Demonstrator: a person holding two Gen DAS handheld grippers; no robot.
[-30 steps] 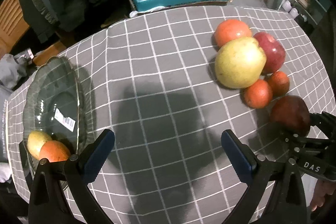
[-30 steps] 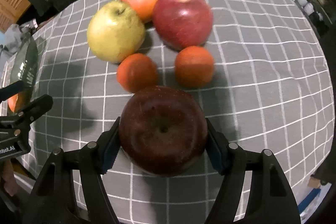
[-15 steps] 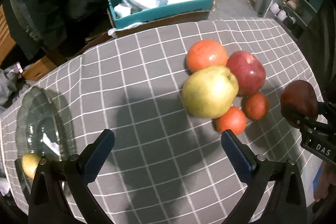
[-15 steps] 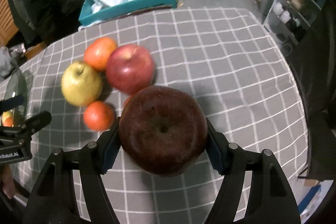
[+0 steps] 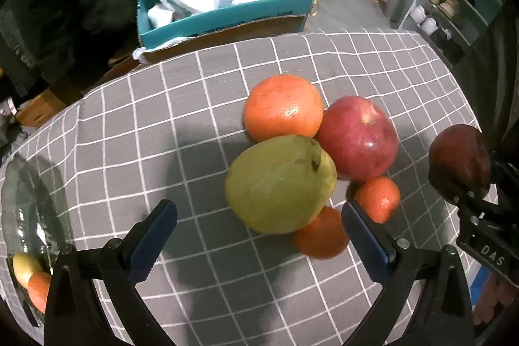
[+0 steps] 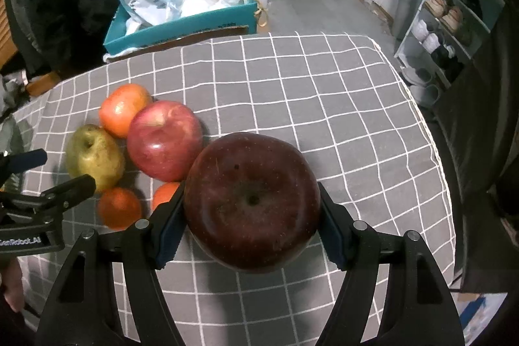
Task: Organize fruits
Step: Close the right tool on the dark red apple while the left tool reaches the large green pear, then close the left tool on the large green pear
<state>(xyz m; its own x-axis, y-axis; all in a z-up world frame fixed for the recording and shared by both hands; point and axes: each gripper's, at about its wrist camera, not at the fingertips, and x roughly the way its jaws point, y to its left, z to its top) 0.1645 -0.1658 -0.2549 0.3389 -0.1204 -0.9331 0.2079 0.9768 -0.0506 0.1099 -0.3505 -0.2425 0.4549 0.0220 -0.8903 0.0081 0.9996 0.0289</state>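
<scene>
My right gripper [image 6: 251, 216] is shut on a dark red apple [image 6: 251, 203] and holds it above the grey checked cloth; the apple also shows in the left wrist view [image 5: 459, 162]. My left gripper [image 5: 259, 235] is open and empty, just in front of a green pear [image 5: 280, 184]. Beside the pear lie a large orange [image 5: 283, 112], a red apple [image 5: 358, 138] and two small oranges [image 5: 378, 198] [image 5: 321, 237]. A glass plate [image 5: 19, 203] at the far left holds a small pear [image 5: 22, 265] and an orange [image 5: 39, 289].
A teal cardboard box [image 5: 223, 18] with plastic bags stands beyond the table's far edge. A shoe rack [image 6: 447, 21] stands at the right. The cloth's right edge [image 6: 431, 145] drops off near my right gripper.
My right gripper has lifted the dark red apple off the cloth and pulled back. My left gripper has moved right, from near the plate to the fruit pile.
</scene>
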